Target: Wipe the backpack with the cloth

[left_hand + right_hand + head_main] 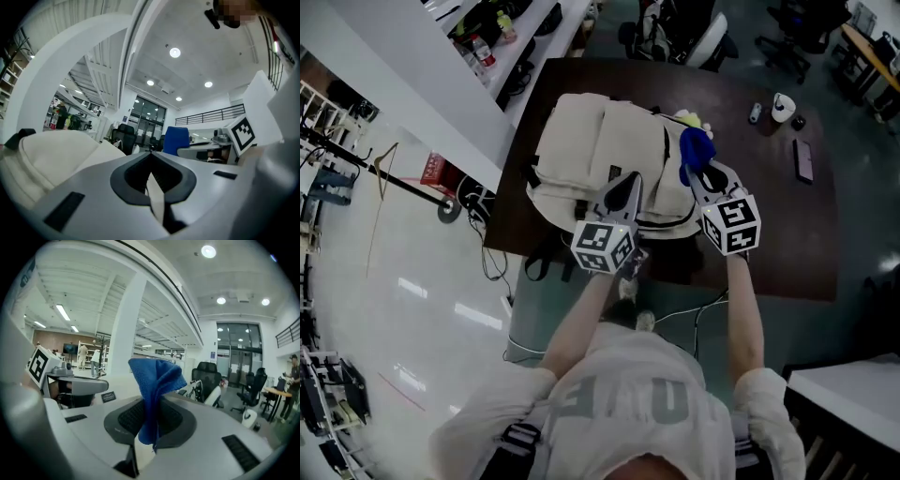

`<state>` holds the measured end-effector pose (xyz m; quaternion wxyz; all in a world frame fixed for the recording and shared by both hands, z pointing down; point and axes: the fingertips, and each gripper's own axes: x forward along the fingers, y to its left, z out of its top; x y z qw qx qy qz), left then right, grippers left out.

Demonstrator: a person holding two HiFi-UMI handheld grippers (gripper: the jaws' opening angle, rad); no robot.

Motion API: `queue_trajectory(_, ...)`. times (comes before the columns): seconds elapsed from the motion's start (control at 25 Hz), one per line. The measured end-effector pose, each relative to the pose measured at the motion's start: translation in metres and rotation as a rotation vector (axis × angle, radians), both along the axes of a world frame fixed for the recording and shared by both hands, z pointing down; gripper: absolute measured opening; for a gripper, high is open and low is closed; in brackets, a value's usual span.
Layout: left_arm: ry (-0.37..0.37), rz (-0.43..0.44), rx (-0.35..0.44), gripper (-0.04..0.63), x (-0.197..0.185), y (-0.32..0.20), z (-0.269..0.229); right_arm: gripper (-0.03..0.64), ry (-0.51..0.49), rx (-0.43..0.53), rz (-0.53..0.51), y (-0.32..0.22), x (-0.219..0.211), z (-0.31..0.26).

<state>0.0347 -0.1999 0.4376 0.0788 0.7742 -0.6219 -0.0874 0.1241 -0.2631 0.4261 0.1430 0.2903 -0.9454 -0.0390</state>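
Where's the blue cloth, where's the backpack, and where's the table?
blue cloth (pixel 154 380): right gripper view, on its bunched middle above the jaws.
backpack (pixel 591 150): head view, on its cream upper panel.
table (pixel 769 216): head view, on the bare dark top to the right of the backpack.

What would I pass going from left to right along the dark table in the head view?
cream backpack → blue cloth → small grey object → white cup-like thing → dark flat device
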Motion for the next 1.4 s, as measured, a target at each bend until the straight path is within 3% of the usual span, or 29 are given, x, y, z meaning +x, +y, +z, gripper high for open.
queue_trajectory(0.24,-0.033,-0.071,0.036,-0.002,-0.058,-0.065,-0.038,0.043,0.030,0.087,-0.097,-0.094,-0.073,-0.038)
queue_trajectory(0.48,-0.152,-0.161,0.056,-0.002,-0.127,-0.113,-0.070,0.043,0.048,0.088,-0.232,-0.151,-0.137,-0.040)
queue_trajectory(0.64,-0.121,-0.211,0.019,-0.002,-0.160,-0.145,-0.066,0.043,0.103,0.100,-0.367,-0.190,-0.185,-0.026)
queue_trajectory(0.8,-0.146,-0.181,-0.043,-0.002,-0.154,-0.161,-0.055,0.043,0.186,0.108,-0.552,-0.213,-0.240,0.003)
queue_trajectory(0.92,-0.101,-0.137,-0.072,-0.002,-0.145,-0.176,-0.052,0.043,0.263,0.114,-0.706,-0.217,-0.275,0.026)
queue_trajectory(1.08,-0.072,-0.178,-0.106,-0.002,-0.154,-0.191,-0.045,0.043,0.379,0.139,-0.885,-0.213,-0.313,0.065)
queue_trajectory(1.4,-0.007,-0.201,-0.103,-0.002,-0.162,-0.192,-0.049,0.043,0.477,0.145,-1.070,-0.184,-0.337,0.105)
